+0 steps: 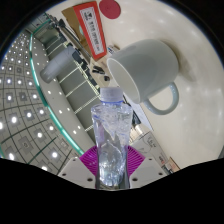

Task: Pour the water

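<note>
Tilted wildly beyond the fingers: a ceiling of small round lights, then a large white ceramic mug with a handle [148,72], mouth turned toward the bottle's cap. Clamped between the magenta-padded gripper [111,160]: a clear plastic water bottle [111,135], long axis running straight ahead toward the mug. Hidden: bottle base, water level, whether capped

Ceiling [25,105]: gridded panels with rows of small round lights, left. Red-and-white sign [88,28], far. Pale surface beyond.
</note>
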`<state>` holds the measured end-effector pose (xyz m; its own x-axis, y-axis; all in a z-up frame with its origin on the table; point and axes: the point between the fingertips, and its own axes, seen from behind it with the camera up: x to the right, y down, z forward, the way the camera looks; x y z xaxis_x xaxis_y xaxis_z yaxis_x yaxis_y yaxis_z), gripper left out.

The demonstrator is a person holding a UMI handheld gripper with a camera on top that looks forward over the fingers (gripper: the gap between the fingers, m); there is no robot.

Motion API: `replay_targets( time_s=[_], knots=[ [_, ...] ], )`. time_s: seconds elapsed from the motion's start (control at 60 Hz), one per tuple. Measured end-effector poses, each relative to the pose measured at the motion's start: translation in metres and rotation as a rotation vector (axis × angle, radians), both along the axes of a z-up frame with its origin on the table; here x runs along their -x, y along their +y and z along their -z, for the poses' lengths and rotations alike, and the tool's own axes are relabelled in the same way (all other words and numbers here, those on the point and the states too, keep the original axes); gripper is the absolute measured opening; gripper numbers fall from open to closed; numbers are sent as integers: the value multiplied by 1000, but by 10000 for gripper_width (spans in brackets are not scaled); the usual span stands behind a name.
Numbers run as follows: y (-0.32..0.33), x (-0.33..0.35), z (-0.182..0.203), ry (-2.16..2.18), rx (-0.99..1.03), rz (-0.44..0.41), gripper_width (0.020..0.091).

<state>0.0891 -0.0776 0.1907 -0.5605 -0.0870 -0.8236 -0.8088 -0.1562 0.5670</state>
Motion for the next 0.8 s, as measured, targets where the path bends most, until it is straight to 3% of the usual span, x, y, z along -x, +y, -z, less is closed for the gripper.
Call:
replay_targets(
  time_s=[0.167,0.333,0.617,0.8],
  knots=[
    [-8,8,-22,-122,-19,-84,333],
    [-2,-19,-46,-584,-52,-161,333],
    [-8,-167,-97,-1542,-16,-45,336],
    [-17,-256,-65,-1945,113,-6,335]
  ],
)
